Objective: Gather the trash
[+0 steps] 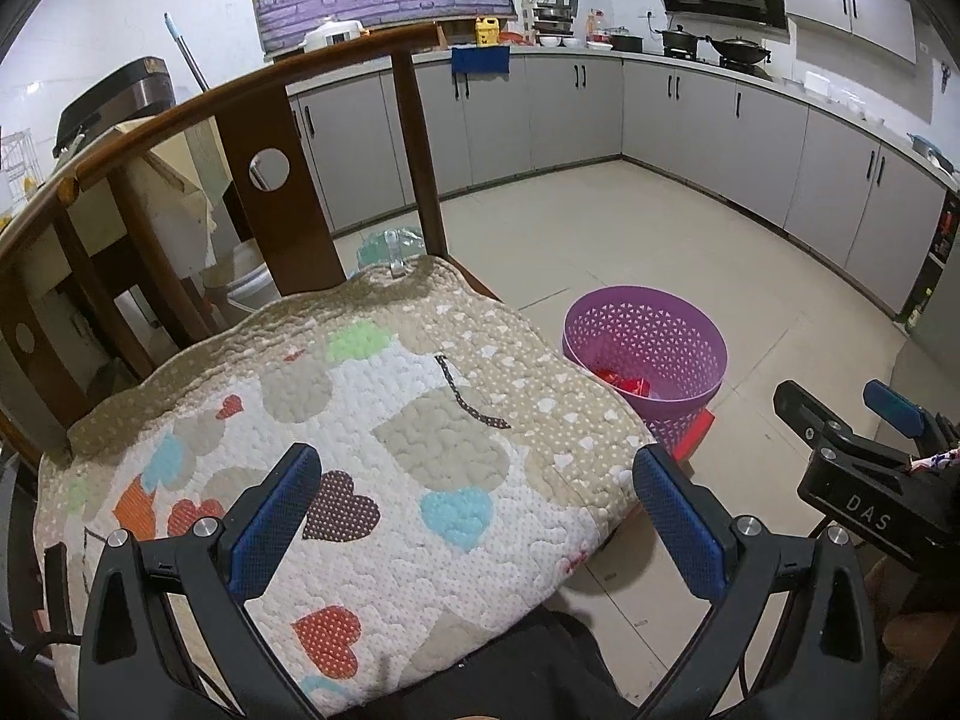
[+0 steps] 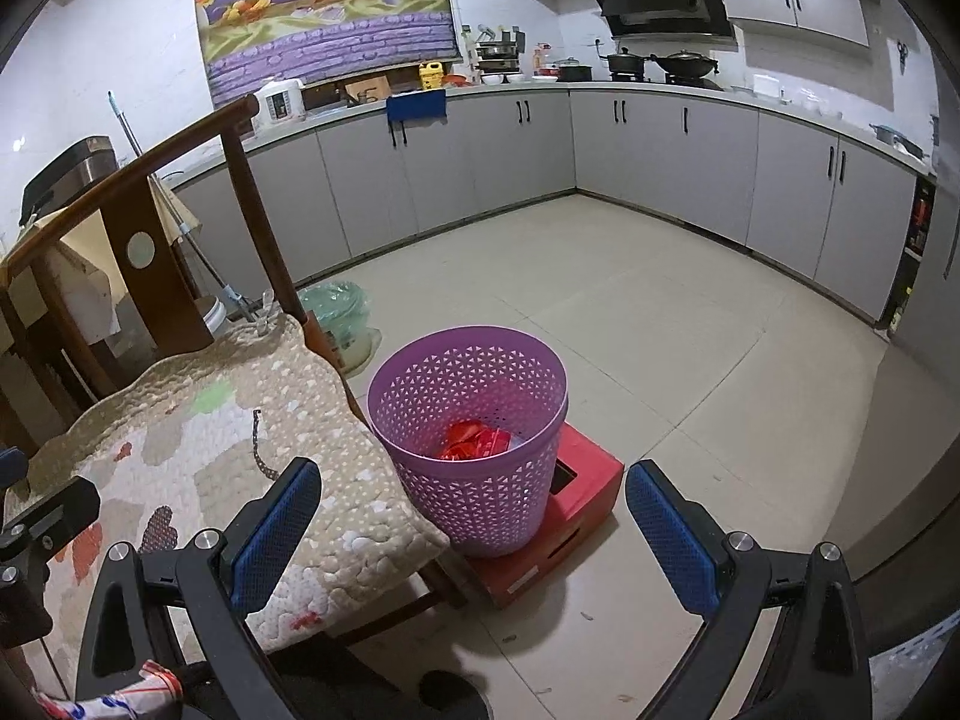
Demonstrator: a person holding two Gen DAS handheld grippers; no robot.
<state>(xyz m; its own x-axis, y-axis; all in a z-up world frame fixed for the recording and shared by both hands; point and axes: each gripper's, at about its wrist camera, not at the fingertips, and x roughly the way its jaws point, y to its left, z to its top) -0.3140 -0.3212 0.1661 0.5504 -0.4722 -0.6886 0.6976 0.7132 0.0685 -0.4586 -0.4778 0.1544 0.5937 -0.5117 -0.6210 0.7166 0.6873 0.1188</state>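
Observation:
A purple perforated waste basket [image 2: 480, 438] stands on a red box [image 2: 582, 498] on the floor, right of a chair; it also shows in the left wrist view [image 1: 648, 348]. Red wrappers [image 2: 474, 441] lie inside it, also visible in the left wrist view [image 1: 627, 385]. My left gripper [image 1: 477, 516] is open and empty above the chair's quilted heart-pattern cushion [image 1: 360, 450]. My right gripper [image 2: 474, 531] is open and empty, just in front of the basket. It shows in the left wrist view [image 1: 852, 408] at the right.
The wooden chair back [image 1: 270, 192] rises behind the cushion. A green plastic bag [image 2: 336, 306] sits on the floor behind the chair. Grey kitchen cabinets [image 2: 660, 156] line the far walls. Tiled floor [image 2: 690, 360] spreads to the right of the basket.

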